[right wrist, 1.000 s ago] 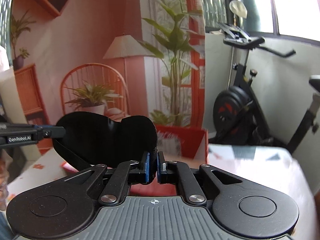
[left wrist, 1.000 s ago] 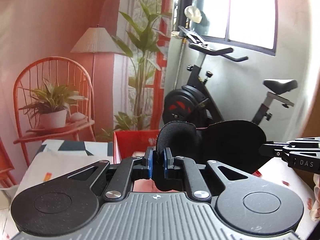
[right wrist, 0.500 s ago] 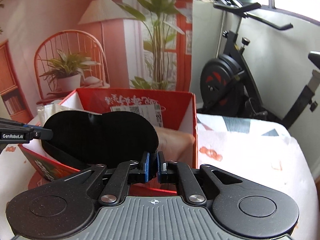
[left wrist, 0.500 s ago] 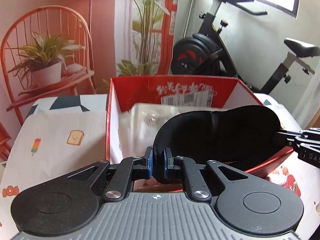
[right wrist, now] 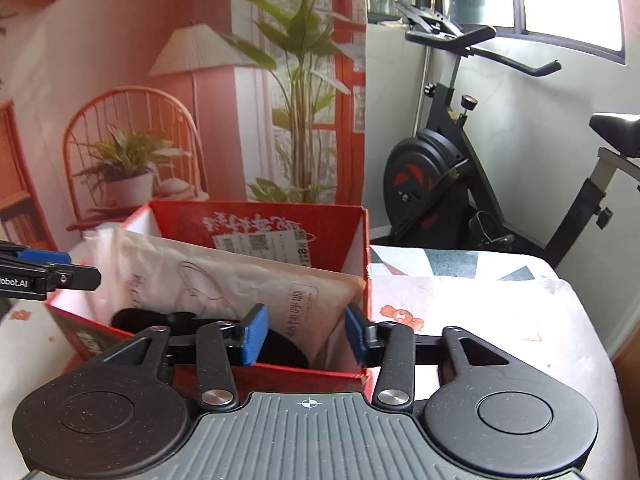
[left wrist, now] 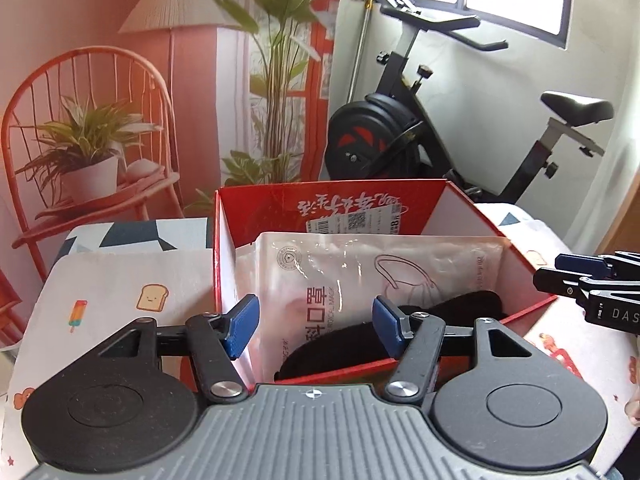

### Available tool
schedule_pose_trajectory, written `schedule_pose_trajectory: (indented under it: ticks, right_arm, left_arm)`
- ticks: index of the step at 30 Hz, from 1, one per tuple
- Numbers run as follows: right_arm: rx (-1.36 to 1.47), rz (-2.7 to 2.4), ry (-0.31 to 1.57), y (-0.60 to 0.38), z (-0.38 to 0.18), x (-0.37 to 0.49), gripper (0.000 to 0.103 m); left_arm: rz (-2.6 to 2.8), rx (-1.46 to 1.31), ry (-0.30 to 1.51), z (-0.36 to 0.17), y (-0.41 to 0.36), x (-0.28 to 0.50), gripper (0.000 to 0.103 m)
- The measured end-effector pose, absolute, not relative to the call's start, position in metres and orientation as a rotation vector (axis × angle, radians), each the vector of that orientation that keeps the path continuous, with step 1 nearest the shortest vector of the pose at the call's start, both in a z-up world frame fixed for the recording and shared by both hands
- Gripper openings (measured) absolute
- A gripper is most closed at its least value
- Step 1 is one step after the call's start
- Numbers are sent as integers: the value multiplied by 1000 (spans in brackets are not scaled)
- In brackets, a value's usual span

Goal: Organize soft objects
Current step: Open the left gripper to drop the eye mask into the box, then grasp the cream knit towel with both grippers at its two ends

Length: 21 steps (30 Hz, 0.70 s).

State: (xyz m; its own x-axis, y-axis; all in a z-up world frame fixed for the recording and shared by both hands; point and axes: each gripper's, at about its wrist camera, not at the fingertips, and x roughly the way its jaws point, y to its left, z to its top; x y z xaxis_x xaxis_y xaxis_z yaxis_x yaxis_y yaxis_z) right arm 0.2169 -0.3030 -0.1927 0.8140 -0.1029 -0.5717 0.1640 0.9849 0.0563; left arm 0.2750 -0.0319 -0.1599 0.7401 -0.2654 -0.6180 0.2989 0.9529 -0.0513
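Note:
A black padded eye mask [left wrist: 340, 342] lies inside the red cardboard box [left wrist: 320, 208], low against its near wall, in front of a white mask packet [left wrist: 360, 276]. My left gripper [left wrist: 316, 328] hovers at the box's near-left corner, its jaws opening, blue pads apart and touching nothing. The right gripper [right wrist: 306, 334] stands over the box's near-right corner, jaws opening too, clear of the eye mask [right wrist: 152, 318] below. Each gripper's tips show at the edge of the other's view: the right gripper [left wrist: 576, 276] and the left gripper [right wrist: 52, 268].
The box [right wrist: 260, 220] sits on a table with a white printed cloth [left wrist: 120, 280]. Behind it hangs a backdrop picturing a chair, lamp and plants. An exercise bike [left wrist: 420, 136] stands beyond the table at the right. The table's right edge [right wrist: 588, 320] drops off.
Both grippers were shut on the eye mask, carrying it stretched between them down over the box. Now both have opened and the mask has dropped into the box.

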Motion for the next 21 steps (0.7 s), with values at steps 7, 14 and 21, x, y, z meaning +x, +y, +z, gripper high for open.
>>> schedule_pose_trajectory:
  ticks: [7,14,21]
  right_arm:
    - [182,-81,579,-288,-184,162,54]
    - [211,-53,660,-264,-206,109,55]
    - [250,-76,788,-247,-241,71,55]
  left_arm:
    - [-389,13,687,-163,-10,225,70]
    - [-460,-11,835,-208,2,170,70]
    - [-434,-27,960,-255,5,160,69]
